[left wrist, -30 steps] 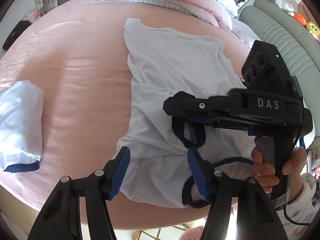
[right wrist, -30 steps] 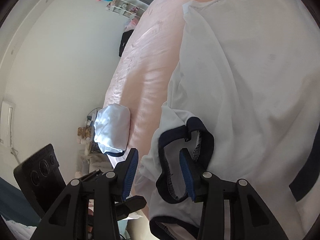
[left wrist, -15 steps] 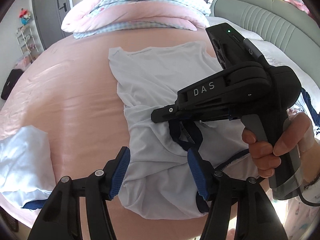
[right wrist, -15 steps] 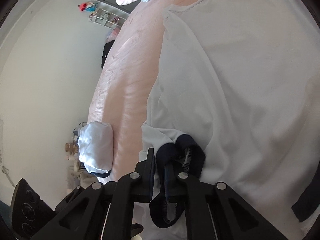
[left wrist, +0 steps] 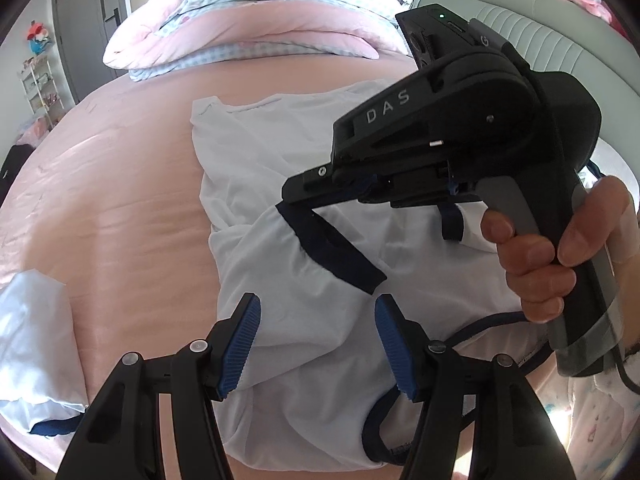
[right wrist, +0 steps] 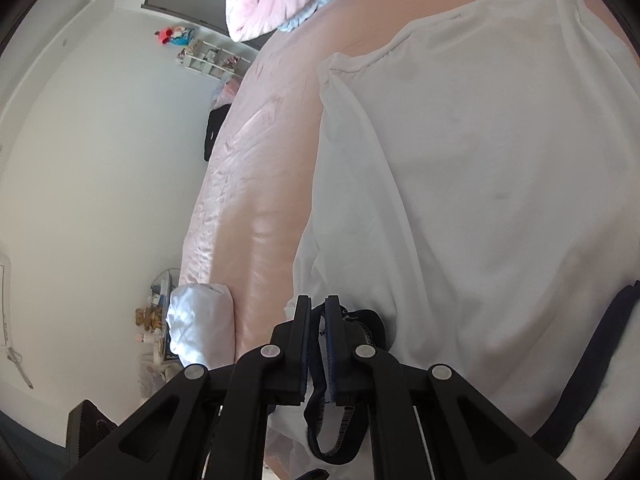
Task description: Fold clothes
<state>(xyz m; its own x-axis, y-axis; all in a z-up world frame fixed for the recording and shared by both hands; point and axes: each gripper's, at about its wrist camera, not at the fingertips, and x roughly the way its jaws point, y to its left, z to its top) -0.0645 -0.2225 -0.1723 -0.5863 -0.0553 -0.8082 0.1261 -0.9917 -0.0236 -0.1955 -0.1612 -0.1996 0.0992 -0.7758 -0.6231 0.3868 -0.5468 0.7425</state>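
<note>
A white T-shirt (left wrist: 280, 184) with navy trim lies spread on the pink bed (left wrist: 120, 184); it also fills the right wrist view (right wrist: 480, 200). My right gripper (right wrist: 318, 320) is shut on the shirt's navy collar (right wrist: 360, 320) and lifts it; it shows in the left wrist view (left wrist: 292, 196) with the navy band (left wrist: 332, 248) hanging from it. My left gripper (left wrist: 318, 328) is open and empty, just above the near part of the shirt.
A folded white garment (left wrist: 36, 352) lies at the bed's near left edge, also in the right wrist view (right wrist: 200, 320). A pink duvet (left wrist: 256, 24) is piled at the far end. A grey headboard (left wrist: 560, 40) stands at right.
My right gripper closed on the navy collar and raised it, pulling the shirt's near part up. My left gripper stayed open and shifted slightly back over the shirt.
</note>
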